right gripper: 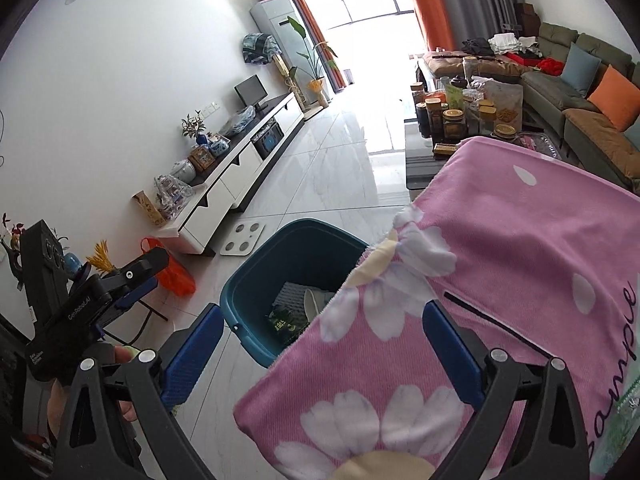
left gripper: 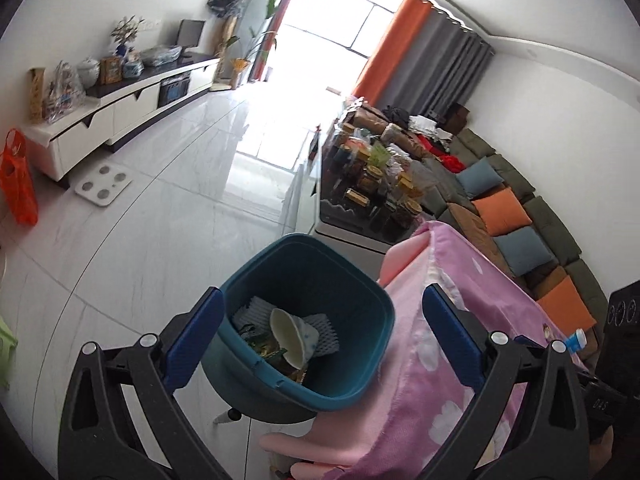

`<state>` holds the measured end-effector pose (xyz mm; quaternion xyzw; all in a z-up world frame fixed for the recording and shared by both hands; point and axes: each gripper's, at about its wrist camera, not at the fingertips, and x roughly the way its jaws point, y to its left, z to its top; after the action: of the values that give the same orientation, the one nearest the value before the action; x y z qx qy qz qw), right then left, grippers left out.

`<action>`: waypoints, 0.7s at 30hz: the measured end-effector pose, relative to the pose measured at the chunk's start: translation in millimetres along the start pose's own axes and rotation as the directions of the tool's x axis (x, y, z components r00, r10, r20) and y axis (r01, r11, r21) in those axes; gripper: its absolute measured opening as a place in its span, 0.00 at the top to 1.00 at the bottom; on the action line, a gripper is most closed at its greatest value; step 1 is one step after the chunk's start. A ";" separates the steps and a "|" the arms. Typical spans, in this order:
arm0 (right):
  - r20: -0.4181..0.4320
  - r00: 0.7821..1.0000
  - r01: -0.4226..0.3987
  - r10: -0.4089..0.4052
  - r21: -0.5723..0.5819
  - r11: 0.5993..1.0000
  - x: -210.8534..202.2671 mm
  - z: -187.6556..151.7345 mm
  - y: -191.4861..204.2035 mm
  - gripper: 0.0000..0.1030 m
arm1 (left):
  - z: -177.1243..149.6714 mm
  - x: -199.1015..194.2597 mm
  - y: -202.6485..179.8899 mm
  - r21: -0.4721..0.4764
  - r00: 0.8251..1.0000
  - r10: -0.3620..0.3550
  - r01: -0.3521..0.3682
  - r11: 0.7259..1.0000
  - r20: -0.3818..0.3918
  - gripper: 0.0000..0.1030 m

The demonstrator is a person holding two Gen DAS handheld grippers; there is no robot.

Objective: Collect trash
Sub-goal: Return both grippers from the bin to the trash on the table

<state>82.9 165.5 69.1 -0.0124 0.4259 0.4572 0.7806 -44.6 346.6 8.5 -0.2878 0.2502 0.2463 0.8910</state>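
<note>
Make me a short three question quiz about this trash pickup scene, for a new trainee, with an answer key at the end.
1. True or false: the left gripper is clamped on a piece of trash.
2. Which lies inside the teal bin? A) a white paper cup B) an orange cushion C) a glass jar
3. Fill in: the surface beside the bin is covered by a pink ____ printed with white flowers.

Key
1. False; both the left gripper and the right gripper stand open with nothing between the pads.
2. A
3. cloth
</note>
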 end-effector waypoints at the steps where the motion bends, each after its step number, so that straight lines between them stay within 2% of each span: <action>1: 0.010 1.000 0.006 -0.006 -0.001 1.000 -6.7 -2.8 -1.4 0.07 | -3.2 -5.5 -13.2 0.045 1.000 -0.004 0.004 0.999 0.019 0.05; 6: 0.061 0.996 0.062 -0.062 0.005 0.998 -41.7 -21.4 -11.7 0.07 | -20.9 -23.2 -77.1 0.239 0.995 -0.064 0.044 0.970 0.077 0.05; 11: 0.130 0.979 0.154 -0.160 0.055 0.987 -78.3 -44.2 -33.9 0.07 | -40.0 -34.5 -124.4 0.323 0.987 -0.134 0.097 0.941 0.093 0.05; 16: 0.189 0.943 0.257 -0.275 0.116 0.959 -111.2 -67.0 -57.4 0.07 | -57.6 -42.9 -159.0 0.380 0.977 -0.195 0.149 0.913 0.084 0.05; 19: 0.222 0.908 0.329 -0.356 0.149 0.933 -129.5 -82.1 -70.7 0.07 | -71.6 -48.1 -176.5 0.416 0.972 -0.218 0.162 0.895 0.091 0.05; 21: 0.235 0.887 0.364 -0.398 0.173 0.915 -139.4 -92.9 -81.1 0.07 | -81.1 -48.5 -184.8 0.433 0.970 -0.234 0.184 0.883 0.064 0.05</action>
<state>50.4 -17.7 74.2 0.0141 0.3345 0.2650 0.9043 1.9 149.0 51.4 -0.0984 0.2136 0.1045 0.9663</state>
